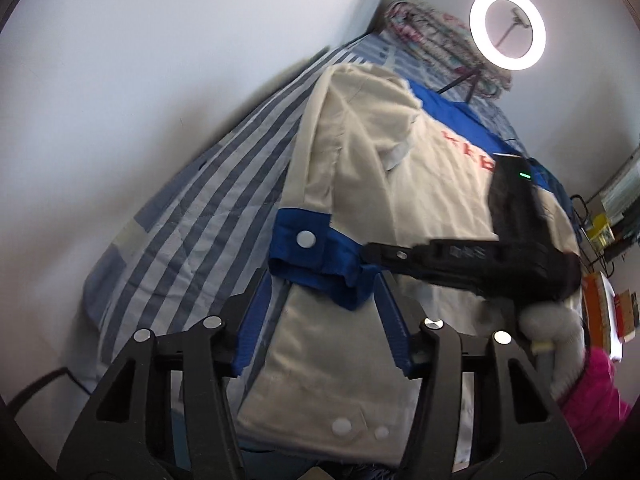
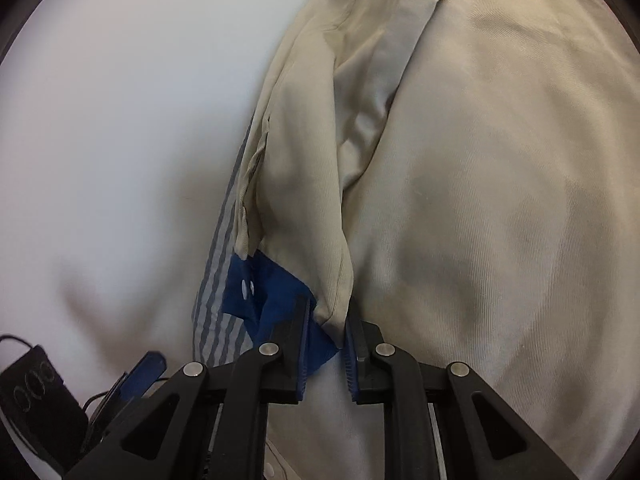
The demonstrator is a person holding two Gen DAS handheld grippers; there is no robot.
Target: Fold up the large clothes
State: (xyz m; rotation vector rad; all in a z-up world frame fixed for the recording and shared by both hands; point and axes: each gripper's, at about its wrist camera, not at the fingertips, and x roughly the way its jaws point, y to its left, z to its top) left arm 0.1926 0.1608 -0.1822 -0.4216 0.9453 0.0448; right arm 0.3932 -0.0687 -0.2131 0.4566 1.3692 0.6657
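Observation:
A cream jacket [image 1: 400,184] with blue trim and red lettering lies on a striped bed. Its sleeve is folded over the body and ends in a blue cuff [image 1: 308,256] with a white snap. My left gripper [image 1: 320,300] is open just below the cuff, jaws wide over the jacket's lower part. My right gripper [image 1: 372,254] reaches in from the right to the cuff. In the right wrist view the right gripper [image 2: 326,336] has its jaws partly apart around the cuff [image 2: 276,304] and the cream sleeve end [image 2: 328,240].
The striped blue bedsheet [image 1: 200,208] runs along a white wall [image 1: 140,80]. A patterned quilt [image 1: 436,40] and a ring light [image 1: 507,29] stand at the far end. Shelves with books [image 1: 604,280] are at the right. A black device with cable [image 2: 36,392] lies at lower left.

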